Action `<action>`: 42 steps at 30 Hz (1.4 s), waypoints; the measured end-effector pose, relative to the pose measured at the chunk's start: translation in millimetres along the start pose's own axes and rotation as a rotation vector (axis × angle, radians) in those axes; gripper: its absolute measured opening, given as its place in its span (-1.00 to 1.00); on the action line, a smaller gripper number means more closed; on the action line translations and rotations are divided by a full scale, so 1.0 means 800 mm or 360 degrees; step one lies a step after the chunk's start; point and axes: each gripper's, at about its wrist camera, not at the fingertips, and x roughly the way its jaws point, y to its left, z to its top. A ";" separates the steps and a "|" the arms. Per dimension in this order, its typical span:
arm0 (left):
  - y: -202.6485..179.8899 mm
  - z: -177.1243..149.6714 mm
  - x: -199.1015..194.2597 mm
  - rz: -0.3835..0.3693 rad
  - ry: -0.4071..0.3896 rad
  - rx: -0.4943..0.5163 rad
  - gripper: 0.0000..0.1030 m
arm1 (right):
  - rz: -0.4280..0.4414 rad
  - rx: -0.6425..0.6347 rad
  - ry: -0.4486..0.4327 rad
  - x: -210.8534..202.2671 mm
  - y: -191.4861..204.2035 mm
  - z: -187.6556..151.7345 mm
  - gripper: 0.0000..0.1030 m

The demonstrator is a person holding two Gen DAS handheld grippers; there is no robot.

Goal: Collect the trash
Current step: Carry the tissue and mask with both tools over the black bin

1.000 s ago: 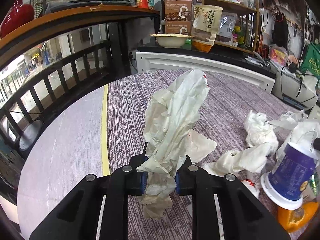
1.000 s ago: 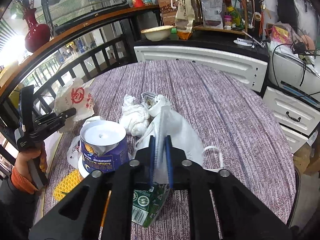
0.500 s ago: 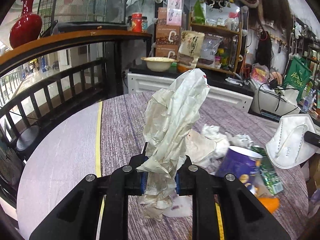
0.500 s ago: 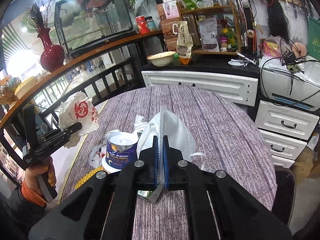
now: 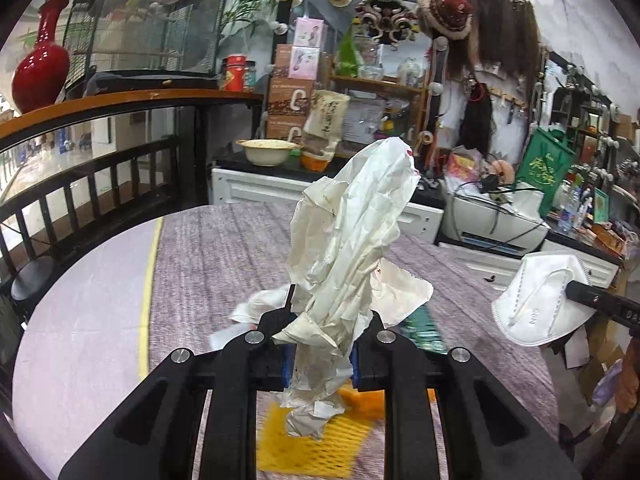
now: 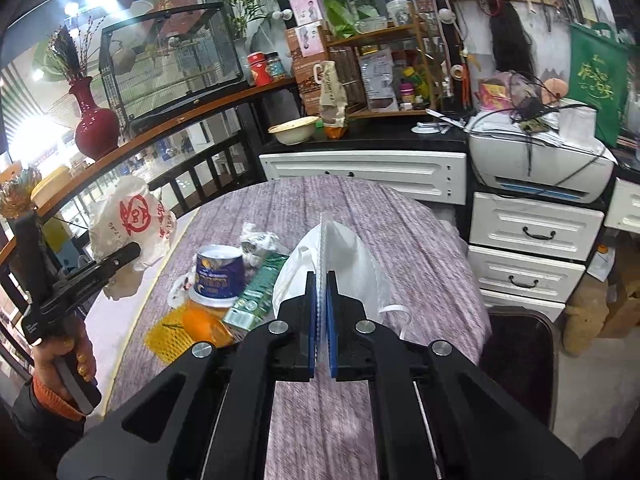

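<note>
My left gripper point(image 5: 318, 354) is shut on a crumpled white plastic bag point(image 5: 352, 240) with red print, which stands up from the jaws above the round table point(image 5: 224, 248). The right wrist view shows that bag point(image 6: 132, 220) hanging at the left gripper point(image 6: 120, 258) in a person's hand. My right gripper point(image 6: 320, 320) is shut on the edge of a white face mask point(image 6: 360, 264), held over the table point(image 6: 420, 240). That mask point(image 5: 540, 300) shows at the right of the left wrist view. On the table lie a purple cup point(image 6: 218, 274), crumpled tissue point(image 6: 260, 242), a green wrapper point(image 6: 256, 294) and orange-yellow trash point(image 6: 188, 326).
A dark bin point(image 6: 520, 356) stands on the floor right of the table. White drawers point(image 6: 528, 248) and a printer point(image 6: 540, 160) line the right side. A black railing point(image 5: 80, 184) curves along the left, with a red vase point(image 6: 94, 128) on its ledge. Cluttered shelves point(image 6: 380, 80) fill the back.
Both grippers have lifted up and back from the table with their loads. The cup, tissue and wrappers now lie lower and farther off. The mask has come off the table.
</note>
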 end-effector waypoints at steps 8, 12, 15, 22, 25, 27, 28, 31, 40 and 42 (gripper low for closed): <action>-0.079 -0.010 -0.010 -0.0254 0.0006 0.0062 -0.61 | -0.0200 0.0076 0.0003 -0.049 -0.064 -0.029 -0.90; -0.120 -0.015 -0.006 -0.0378 0.0033 0.0097 -0.61 | -0.0323 0.0137 0.0033 -0.065 -0.104 -0.049 -0.90; -0.153 -0.020 -0.002 -0.0479 0.0068 0.0109 -0.61 | -0.0403 0.0195 0.0073 -0.071 -0.134 -0.066 -0.90; -0.230 -0.038 0.004 -0.0651 0.0139 0.0219 -0.61 | -0.0509 0.0372 0.0204 -0.059 -0.197 -0.106 -0.90; -0.258 -0.048 0.015 -0.0703 0.0200 0.0253 -0.61 | -0.0511 0.0454 0.0272 -0.039 -0.221 -0.122 -0.90; -0.274 -0.052 0.022 -0.0728 0.0241 0.0262 -0.61 | -0.0508 0.0499 0.0331 -0.021 -0.236 -0.135 -0.90; -0.284 -0.054 0.027 -0.0743 0.0267 0.0273 -0.61 | -0.0508 0.0511 0.0349 -0.017 -0.240 -0.140 -0.89; -0.303 -0.060 0.032 -0.0775 0.0316 0.0289 -0.61 | -0.0548 0.0591 0.0444 0.006 -0.258 -0.165 -0.66; -0.356 -0.085 0.061 -0.0828 0.0472 0.0344 -0.61 | -0.0661 0.0785 0.0245 -0.049 -0.292 -0.162 0.23; -0.364 -0.091 0.068 -0.0830 0.0509 0.0354 -0.61 | -0.0702 0.0798 0.0189 -0.065 -0.297 -0.156 0.31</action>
